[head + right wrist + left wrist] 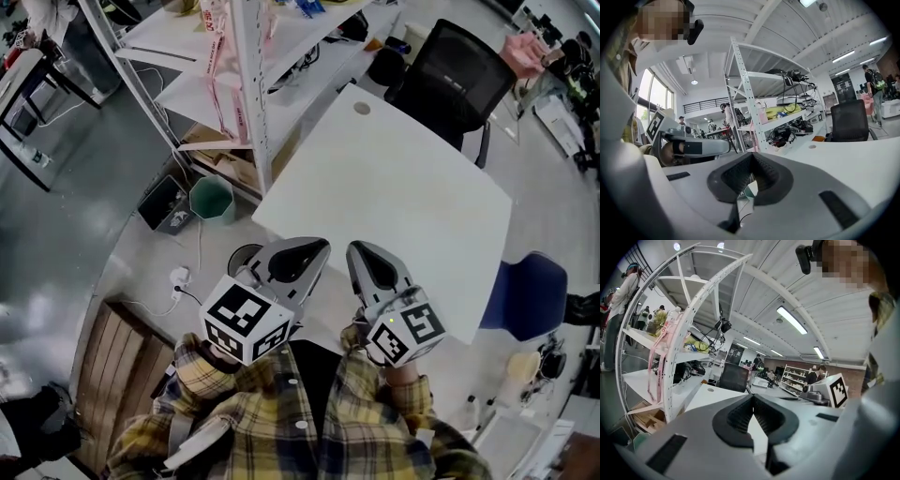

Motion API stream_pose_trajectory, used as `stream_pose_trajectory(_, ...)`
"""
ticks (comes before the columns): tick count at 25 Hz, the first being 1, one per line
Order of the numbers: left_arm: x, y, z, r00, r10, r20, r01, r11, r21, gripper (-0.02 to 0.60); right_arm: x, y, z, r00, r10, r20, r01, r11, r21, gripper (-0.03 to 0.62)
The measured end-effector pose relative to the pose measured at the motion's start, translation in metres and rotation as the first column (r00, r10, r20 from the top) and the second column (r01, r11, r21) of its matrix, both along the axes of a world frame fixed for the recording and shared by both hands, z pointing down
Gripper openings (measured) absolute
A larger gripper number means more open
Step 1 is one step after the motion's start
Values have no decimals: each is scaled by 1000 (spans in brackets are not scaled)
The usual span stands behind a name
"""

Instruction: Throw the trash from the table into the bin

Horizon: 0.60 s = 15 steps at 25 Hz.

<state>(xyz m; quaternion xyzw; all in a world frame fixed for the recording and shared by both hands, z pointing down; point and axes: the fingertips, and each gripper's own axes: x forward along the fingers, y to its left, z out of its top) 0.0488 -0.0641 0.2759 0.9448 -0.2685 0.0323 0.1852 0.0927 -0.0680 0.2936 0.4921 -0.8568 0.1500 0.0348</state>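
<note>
White table fills the middle of the head view, and the green bin stands on the floor off its left corner, beside the shelf rack. The left gripper and right gripper hover side by side at the table's near edge. The left gripper view shows its jaws pressed together, nothing between them. The right gripper view shows the same: jaws closed and empty.

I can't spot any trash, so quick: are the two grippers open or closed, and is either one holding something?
Left gripper: closed, holding nothing.
Right gripper: closed, holding nothing.
</note>
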Motion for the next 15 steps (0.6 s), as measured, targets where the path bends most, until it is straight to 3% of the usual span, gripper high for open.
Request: stream_pose_trajectory(15, -14, -20, 2, 1000, -18, -9, 18, 1000, -12, 8, -25, -15, 11, 997, -59, -51, 57, 998, -30, -2)
